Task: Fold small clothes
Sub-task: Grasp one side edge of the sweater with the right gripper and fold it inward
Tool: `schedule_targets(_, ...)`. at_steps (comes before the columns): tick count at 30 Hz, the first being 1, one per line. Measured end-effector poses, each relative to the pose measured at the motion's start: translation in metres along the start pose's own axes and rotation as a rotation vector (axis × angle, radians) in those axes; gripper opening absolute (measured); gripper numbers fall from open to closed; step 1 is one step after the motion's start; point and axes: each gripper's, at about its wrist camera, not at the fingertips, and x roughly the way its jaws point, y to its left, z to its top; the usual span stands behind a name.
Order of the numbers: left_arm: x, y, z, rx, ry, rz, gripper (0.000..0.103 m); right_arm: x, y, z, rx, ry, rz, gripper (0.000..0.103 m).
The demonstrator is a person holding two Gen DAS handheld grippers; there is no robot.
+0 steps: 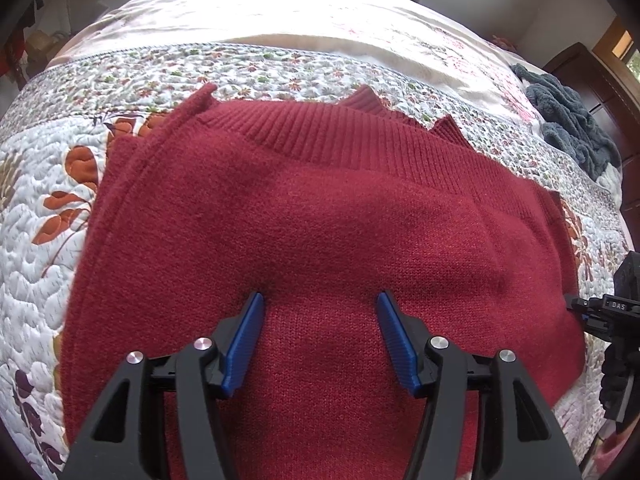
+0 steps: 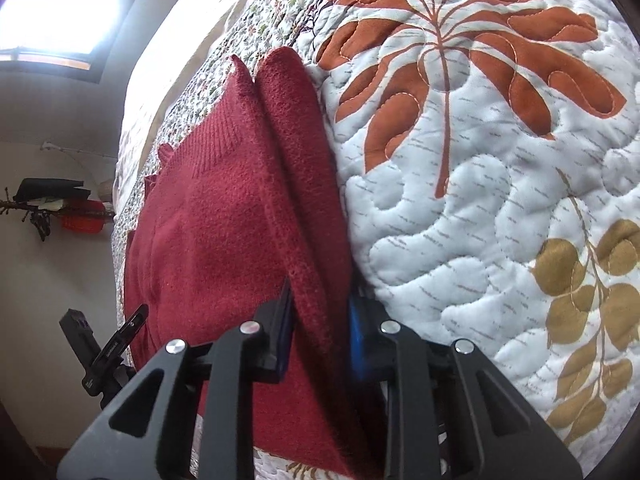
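Garment: a dark red knitted sweater point(image 1: 320, 216) lies folded on a bed, its ribbed hem band point(image 1: 344, 136) at the far side in the left wrist view.
Surface: a white quilted bedspread point(image 2: 460, 240) with rust-orange leaves and olive-gold leaves, crossed farther off by a band of small flower print point(image 1: 280, 68).
Left gripper: the left gripper point(image 1: 320, 300) is over the middle of the sweater, near edge of the view; its blue fingers point(image 1: 246, 344) stand wide apart with only flat knit between them, gripping nothing. Whether the tips touch the fabric cannot be told.
Right gripper: the right gripper point(image 2: 320, 300) is at the side edge of the sweater point(image 2: 240, 220), where the knit meets the bedspread.
Right grasp: a thick folded edge of the sweater, seam point(image 2: 288, 256) uppermost, runs between the two blue fingers point(image 2: 356, 336); they are closed in on it from both sides, one finger above the knit and one down by the bedspread.
Other view of the right gripper: its black body point(image 1: 612, 312) shows at the right edge of the left wrist view, beside the sweater's right side.
Writing: white letters on that black body, seemingly "DAS"; too small to be sure.
Other cloth: a grey-blue fleecy item point(image 1: 568, 120) lies bunched at the far right of the bed, well apart from the sweater.
Room: a bright window point(image 2: 56, 4) at far left in the right wrist view.
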Motion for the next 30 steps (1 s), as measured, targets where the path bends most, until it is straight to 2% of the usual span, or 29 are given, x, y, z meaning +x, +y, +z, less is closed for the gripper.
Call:
schedule_targets(2, -0.009, 0.002, -0.001, -0.022, 0.002, -0.007, 0.059, -0.008, 0.015, 0.0, -0.008, -0.012, -0.019, 0.015)
schedule_targets(8, -0.041, 0.013, -0.009, -0.053, -0.031, -0.063, 0.059, -0.03, 0.105, -0.007, -0.194, -0.058, -0.076, 0.014)
schedule_targets(12, -0.051, 0.02, -0.01, -0.069, -0.04, -0.073, 0.059, -0.017, 0.166, -0.015, -0.318, -0.037, -0.083, 0.014)
schedule_targets(15, -0.055, 0.026, -0.011, -0.086, -0.044, -0.076, 0.059, 0.004, 0.193, -0.021, -0.351, -0.002, -0.087, 0.014)
schedule_targets(21, -0.056, 0.035, -0.013, -0.123, -0.039, -0.093, 0.059, 0.055, 0.221, -0.032, -0.378, 0.079, -0.124, 0.014)
schedule_targets(24, -0.057, 0.035, -0.013, -0.121, -0.04, -0.094, 0.059, 0.074, 0.224, -0.036, -0.375, 0.1, -0.139, 0.018)
schedule_targets(30, -0.061, 0.034, -0.01, -0.116, -0.044, -0.101, 0.059, 0.089, 0.22, -0.035, -0.319, 0.13, -0.069, 0.026)
